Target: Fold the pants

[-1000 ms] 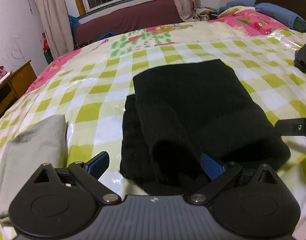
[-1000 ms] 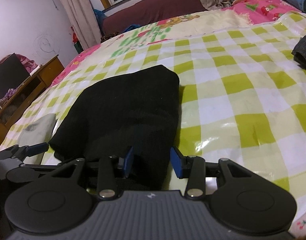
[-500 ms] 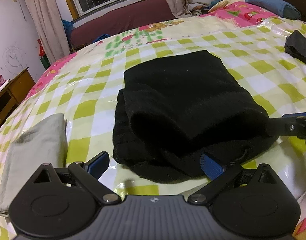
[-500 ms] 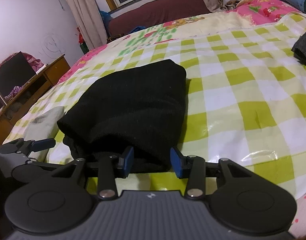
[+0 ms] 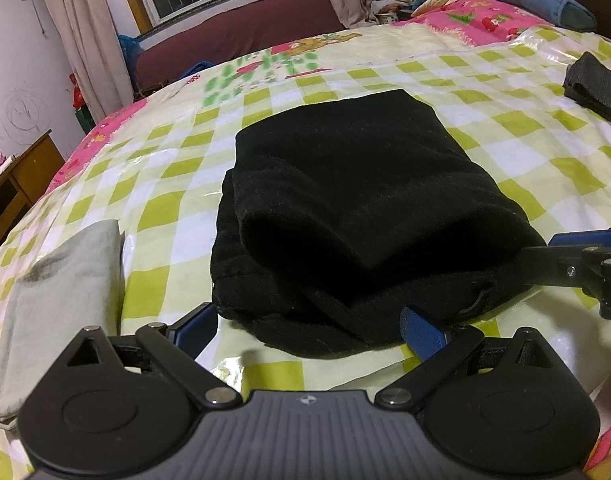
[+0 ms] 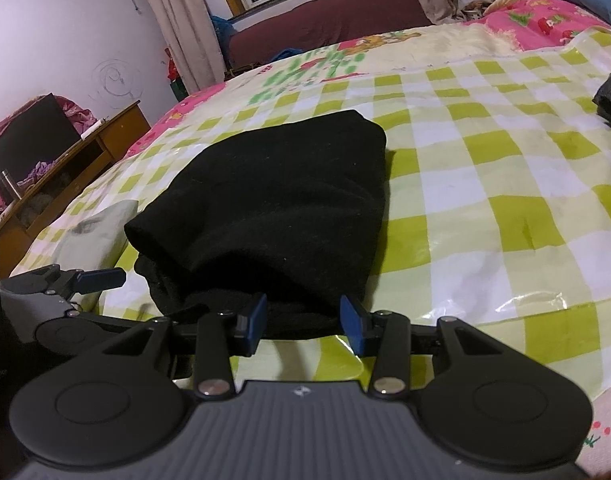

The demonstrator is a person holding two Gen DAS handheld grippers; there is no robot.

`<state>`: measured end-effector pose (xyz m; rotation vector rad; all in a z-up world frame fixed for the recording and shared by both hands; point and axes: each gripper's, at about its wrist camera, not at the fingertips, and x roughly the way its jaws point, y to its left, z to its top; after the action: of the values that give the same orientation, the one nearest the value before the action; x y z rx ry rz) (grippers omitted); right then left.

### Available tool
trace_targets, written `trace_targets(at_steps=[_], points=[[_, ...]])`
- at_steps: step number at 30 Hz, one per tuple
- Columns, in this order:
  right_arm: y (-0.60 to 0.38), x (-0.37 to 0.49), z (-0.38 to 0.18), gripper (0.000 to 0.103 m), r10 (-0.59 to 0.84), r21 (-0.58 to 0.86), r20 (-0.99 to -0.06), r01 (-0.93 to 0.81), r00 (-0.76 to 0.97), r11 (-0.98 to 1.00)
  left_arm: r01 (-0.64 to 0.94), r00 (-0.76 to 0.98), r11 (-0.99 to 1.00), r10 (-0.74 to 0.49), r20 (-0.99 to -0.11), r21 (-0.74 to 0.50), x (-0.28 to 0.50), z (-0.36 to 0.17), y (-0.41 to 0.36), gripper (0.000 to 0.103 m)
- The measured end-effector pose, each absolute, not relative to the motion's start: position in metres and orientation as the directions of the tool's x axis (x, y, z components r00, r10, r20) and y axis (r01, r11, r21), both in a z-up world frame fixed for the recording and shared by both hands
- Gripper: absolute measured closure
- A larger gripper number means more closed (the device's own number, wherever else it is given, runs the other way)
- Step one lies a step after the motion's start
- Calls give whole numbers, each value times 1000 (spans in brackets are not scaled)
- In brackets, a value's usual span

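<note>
Lying folded into a thick black bundle, the pants (image 5: 345, 208) rest near the close edge of the bed (image 5: 505, 148), on its green-and-white checked cover. My left tongs (image 5: 309, 328) stand wide apart at the bundle's near edge, gripping nothing. My right tongs (image 6: 303, 320) are set narrower, their blue pads (image 6: 351, 322) just in front of the bundle's near right corner; I cannot tell whether they touch the cloth. A folded grey garment (image 5: 61, 280) lies to the left, a dark grey one (image 5: 597, 84) far right.
</note>
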<state>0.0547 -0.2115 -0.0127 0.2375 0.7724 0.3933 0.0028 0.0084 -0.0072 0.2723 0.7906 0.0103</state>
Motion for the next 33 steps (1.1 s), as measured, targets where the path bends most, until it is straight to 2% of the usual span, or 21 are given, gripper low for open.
trace_targets(at_steps=[33], points=[[-203, 48, -10, 60, 448, 334, -630, -300, 635, 894, 91, 697, 971, 98, -710, 223, -3, -3, 7, 0]])
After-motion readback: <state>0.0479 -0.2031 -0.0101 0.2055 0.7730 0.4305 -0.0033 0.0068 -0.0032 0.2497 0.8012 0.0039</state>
